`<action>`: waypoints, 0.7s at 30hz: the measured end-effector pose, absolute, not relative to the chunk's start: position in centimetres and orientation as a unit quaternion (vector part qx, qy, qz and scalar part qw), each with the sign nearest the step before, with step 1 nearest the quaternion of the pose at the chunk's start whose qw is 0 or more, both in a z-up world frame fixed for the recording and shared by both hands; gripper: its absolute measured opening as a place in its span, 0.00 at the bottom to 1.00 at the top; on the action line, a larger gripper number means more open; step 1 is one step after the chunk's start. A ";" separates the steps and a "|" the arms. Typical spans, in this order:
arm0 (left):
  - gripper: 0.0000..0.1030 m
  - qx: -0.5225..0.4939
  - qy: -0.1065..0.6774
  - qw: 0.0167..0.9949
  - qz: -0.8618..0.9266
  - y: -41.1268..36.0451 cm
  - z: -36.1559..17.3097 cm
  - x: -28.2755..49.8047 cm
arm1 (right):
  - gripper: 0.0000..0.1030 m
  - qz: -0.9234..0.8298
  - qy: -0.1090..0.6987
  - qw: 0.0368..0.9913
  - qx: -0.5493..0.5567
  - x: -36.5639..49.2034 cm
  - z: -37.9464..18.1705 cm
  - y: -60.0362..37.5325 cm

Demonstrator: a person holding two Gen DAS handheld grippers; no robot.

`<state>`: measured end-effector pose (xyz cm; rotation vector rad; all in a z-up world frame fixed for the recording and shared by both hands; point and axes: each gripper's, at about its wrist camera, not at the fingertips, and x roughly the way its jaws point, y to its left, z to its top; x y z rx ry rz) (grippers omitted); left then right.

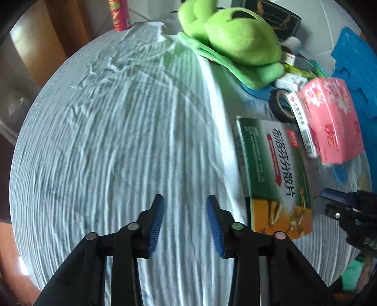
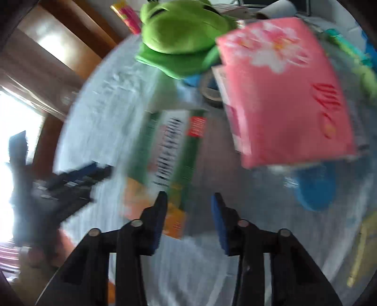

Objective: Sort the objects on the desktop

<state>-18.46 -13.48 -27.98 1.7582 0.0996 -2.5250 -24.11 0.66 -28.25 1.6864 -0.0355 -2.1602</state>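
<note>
The left gripper (image 1: 185, 200) hangs empty over bare striped cloth (image 1: 113, 131), jaws parted; the right gripper (image 2: 189, 196) (blurred) is also parted and empty. The green medicine box (image 1: 273, 174) lies lengthwise away just ahead of the right one, nearer to it.

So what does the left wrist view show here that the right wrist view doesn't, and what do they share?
Only the left wrist view shows the blue foam pieces at the right, a dark box behind the plush, and sharp print on the green box. Only the right wrist view shows the bright window and the wooden furniture at the left; it is blurred. Both show the green frog plush, the pink tissue pack, the tape roll, the striped cloth, and the other gripper.
</note>
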 end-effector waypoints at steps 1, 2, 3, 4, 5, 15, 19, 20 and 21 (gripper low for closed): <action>0.18 0.572 0.026 0.028 -0.819 -13.0 -28.2 -18.5 | 0.29 -0.775 0.013 0.186 0.603 -23.9 -28.7 0.5; 0.18 0.574 0.020 0.025 -0.818 -12.6 -28.5 -18.6 | 0.29 -0.779 0.043 0.172 0.601 -23.8 -29.1 0.3; 0.17 0.574 0.016 0.021 -0.818 -12.2 -28.6 -18.7 | 0.30 -0.782 0.067 0.164 0.598 -23.7 -29.5 -0.1; 0.17 0.574 0.013 0.016 -0.819 -11.8 -28.6 -18.7 | 0.30 -0.785 0.082 0.161 0.592 -23.4 -29.7 -0.6; 0.11 0.573 0.015 0.010 -0.819 -11.5 -28.6 -18.8 | 0.29 -0.787 0.093 0.162 0.588 -23.3 -29.8 -1.2; 0.00 0.571 0.067 0.001 -0.818 -13.3 -27.7 -19.4 | 0.03 -0.763 -0.076 0.266 0.584 -24.6 -28.7 -1.9; 0.00 0.573 0.082 0.002 -0.815 -15.6 -27.6 -20.1 | 0.03 -0.755 -0.127 0.322 0.556 -25.0 -26.5 -2.7; 0.01 0.573 0.084 0.004 -0.816 -16.0 -27.3 -20.1 | 0.03 -0.753 -0.130 0.333 0.553 -25.0 -26.1 -3.4; 0.03 0.572 0.086 0.006 -0.816 -16.5 -26.9 -20.2 | 0.03 -0.750 -0.132 0.345 0.549 -25.2 -25.8 -4.1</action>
